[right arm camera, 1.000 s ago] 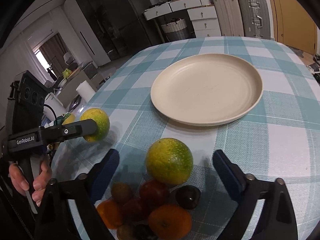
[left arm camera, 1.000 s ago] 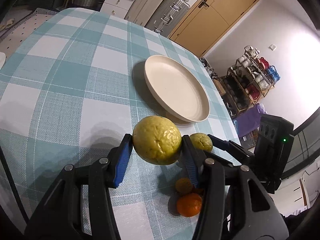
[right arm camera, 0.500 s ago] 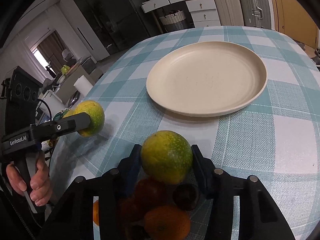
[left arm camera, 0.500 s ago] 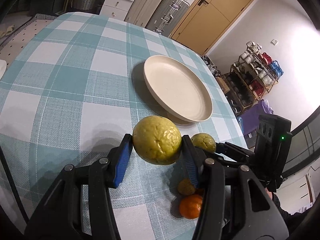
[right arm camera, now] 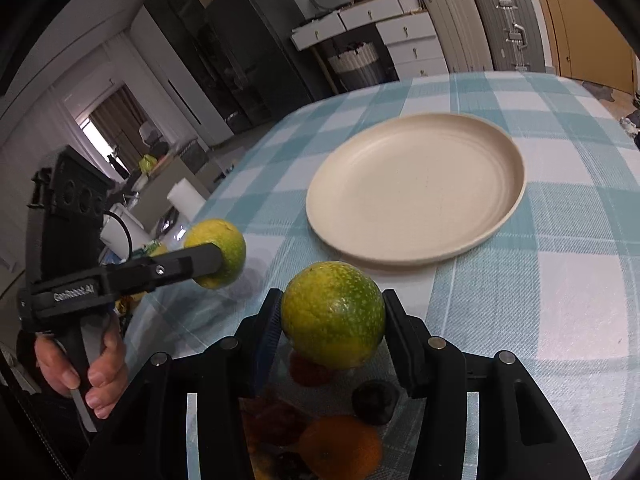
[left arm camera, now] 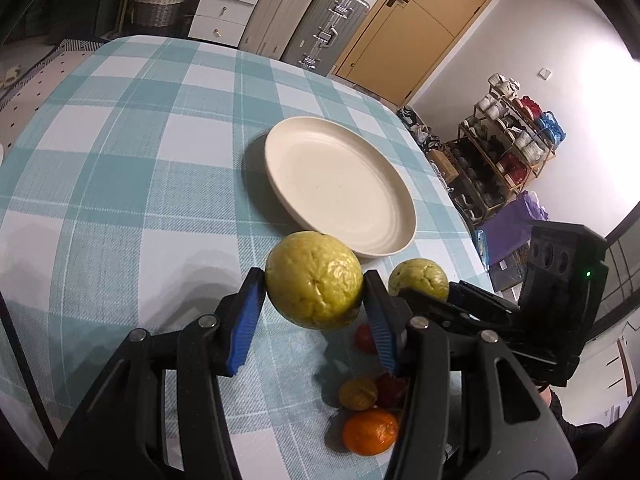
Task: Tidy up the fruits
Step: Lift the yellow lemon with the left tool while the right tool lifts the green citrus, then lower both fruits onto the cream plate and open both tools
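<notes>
My left gripper (left arm camera: 314,304) is shut on a large yellow-green citrus (left arm camera: 314,278) and holds it above the checked tablecloth, short of the cream plate (left arm camera: 336,184). My right gripper (right arm camera: 332,320) is shut on a greener citrus (right arm camera: 333,314), lifted off the cloth; it also shows in the left wrist view (left arm camera: 418,280). In the right wrist view the left gripper (right arm camera: 218,256) and its fruit (right arm camera: 224,246) hang at the left. The plate (right arm camera: 416,188) holds nothing. Small fruits lie below: an orange (left arm camera: 370,432), a red one (right arm camera: 310,370), a dark one (right arm camera: 374,400).
The table (left arm camera: 120,168) has a teal and white checked cloth and its right edge runs close to the plate. Suitcases, white drawers and a door stand beyond the far edge. A shelf rack (left arm camera: 508,140) stands at the right.
My right gripper closed on the green citrus and lifted it off the cloth. My left gripper kept its hold on the yellow citrus and edged toward the plate.
</notes>
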Action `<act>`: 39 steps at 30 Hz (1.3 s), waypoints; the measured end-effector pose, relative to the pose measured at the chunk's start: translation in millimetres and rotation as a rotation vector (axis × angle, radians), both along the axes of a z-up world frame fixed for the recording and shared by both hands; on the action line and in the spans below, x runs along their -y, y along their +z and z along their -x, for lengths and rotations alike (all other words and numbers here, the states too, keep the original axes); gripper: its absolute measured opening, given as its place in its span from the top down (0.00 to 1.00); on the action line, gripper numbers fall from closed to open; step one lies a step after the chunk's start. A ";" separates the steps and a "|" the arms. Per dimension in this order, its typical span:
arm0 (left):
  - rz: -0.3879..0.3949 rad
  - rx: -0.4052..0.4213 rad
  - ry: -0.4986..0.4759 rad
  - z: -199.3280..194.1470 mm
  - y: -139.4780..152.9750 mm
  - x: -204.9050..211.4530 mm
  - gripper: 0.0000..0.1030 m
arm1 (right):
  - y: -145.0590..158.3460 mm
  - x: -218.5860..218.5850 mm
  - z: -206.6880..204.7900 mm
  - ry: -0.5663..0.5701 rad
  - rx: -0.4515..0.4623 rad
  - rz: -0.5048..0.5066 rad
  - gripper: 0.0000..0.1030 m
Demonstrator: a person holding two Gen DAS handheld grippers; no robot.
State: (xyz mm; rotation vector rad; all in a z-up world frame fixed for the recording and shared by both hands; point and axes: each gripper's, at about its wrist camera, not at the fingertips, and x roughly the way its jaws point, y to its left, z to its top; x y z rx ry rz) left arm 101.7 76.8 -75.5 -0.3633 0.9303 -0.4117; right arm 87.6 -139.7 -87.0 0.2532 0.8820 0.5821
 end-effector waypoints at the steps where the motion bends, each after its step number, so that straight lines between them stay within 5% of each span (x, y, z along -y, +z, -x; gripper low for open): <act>1: 0.000 0.001 -0.004 -2.3 1.2 1.3 0.54 | 2.3 2.1 -1.3 -0.005 0.007 -0.007 0.51; 23: -0.013 -0.008 -0.080 -123.2 22.7 44.8 0.54 | 43.9 39.5 -94.5 -0.062 0.097 -0.051 0.51; 39: -0.018 -0.077 -0.104 -205.7 -15.4 68.9 0.54 | -6.4 34.4 -172.0 -0.043 0.013 -0.011 0.51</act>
